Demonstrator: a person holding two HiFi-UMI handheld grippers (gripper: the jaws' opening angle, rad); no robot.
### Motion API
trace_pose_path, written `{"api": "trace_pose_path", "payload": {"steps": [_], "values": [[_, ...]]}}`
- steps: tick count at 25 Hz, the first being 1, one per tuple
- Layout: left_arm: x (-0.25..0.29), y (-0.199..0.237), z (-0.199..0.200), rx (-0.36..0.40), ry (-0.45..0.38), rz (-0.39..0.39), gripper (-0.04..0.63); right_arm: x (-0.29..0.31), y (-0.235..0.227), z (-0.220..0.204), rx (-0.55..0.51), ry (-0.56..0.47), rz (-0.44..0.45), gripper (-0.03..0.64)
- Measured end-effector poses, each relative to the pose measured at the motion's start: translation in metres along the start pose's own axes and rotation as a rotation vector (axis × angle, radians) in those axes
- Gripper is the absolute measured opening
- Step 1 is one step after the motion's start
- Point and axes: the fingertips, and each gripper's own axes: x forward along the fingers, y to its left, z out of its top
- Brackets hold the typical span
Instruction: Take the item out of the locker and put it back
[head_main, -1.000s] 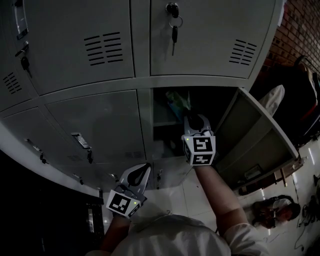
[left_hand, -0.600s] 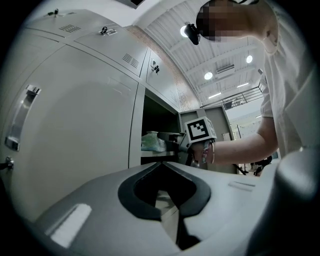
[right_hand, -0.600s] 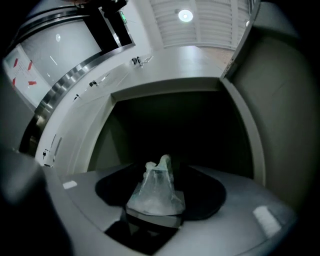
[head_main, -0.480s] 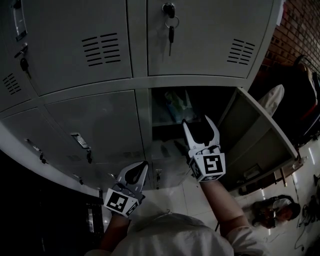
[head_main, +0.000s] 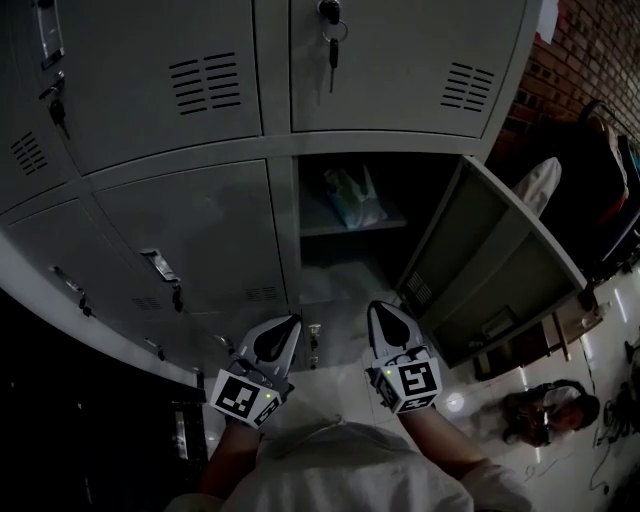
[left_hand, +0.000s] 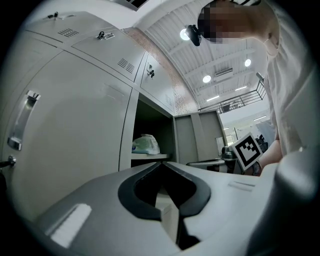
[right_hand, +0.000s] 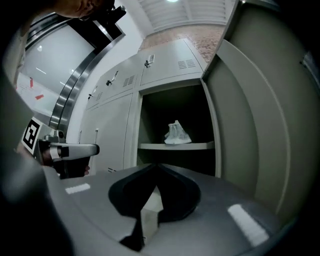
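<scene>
1. Both grippers are empty: left gripper (head_main: 281, 328) and right gripper (head_main: 385, 316) each have their jaws pressed together with nothing between.
2. Bag (head_main: 352, 200) sits on the shelf (head_main: 388, 224) of the open locker, ahead of and above both sets of fingertips, well apart.
3. Right gripper looks nearer, and the bag lies nearly in line beyond its tips.
4. Bag is crumpled and peaked, with no clear long axis. Jaws must spread before any grasp.

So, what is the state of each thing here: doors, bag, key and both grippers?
Lower locker door: open, swung to the right.
Bag: lying on the shelf inside, not held.
Upper locker door: closed.
Key: hanging from the upper door.
Left gripper: shut, empty.
Right gripper: shut, empty.
</scene>
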Motion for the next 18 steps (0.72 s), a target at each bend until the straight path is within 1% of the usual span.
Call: {"api": "trace_pose_path", "payload": {"steps": [3, 7, 10, 12, 15, 18], "values": [[-0.006, -0.007, -0.005, -0.012, 0.013, -0.008, -0.002, -0.015, 0.013, -0.010, -0.014, 0.043, -0.002, -0.002], [-0.017, -0.019, -0.010, -0.023, 0.021, -0.035, -0.002, -0.036, 0.025, -0.013, -0.040, 0.056, -0.012, -0.002], [-0.033, -0.036, -0.012, -0.021, 0.035, -0.051, -0.002, -0.056, 0.033, -0.012, -0.045, 0.046, -0.032, -0.002], [-0.044, -0.048, -0.007, -0.007, 0.026, -0.053, -0.002, -0.070, 0.037, -0.008, -0.041, 0.028, -0.039, -0.002], [-0.058, -0.073, 0.000, 0.017, 0.013, -0.045, -0.002, -0.098, 0.044, -0.002, -0.041, 0.001, -0.026, -0.002], [-0.079, -0.104, 0.001, 0.018, 0.017, -0.021, -0.002, -0.135, 0.054, -0.006, -0.030, 0.001, 0.001, -0.002]]}}
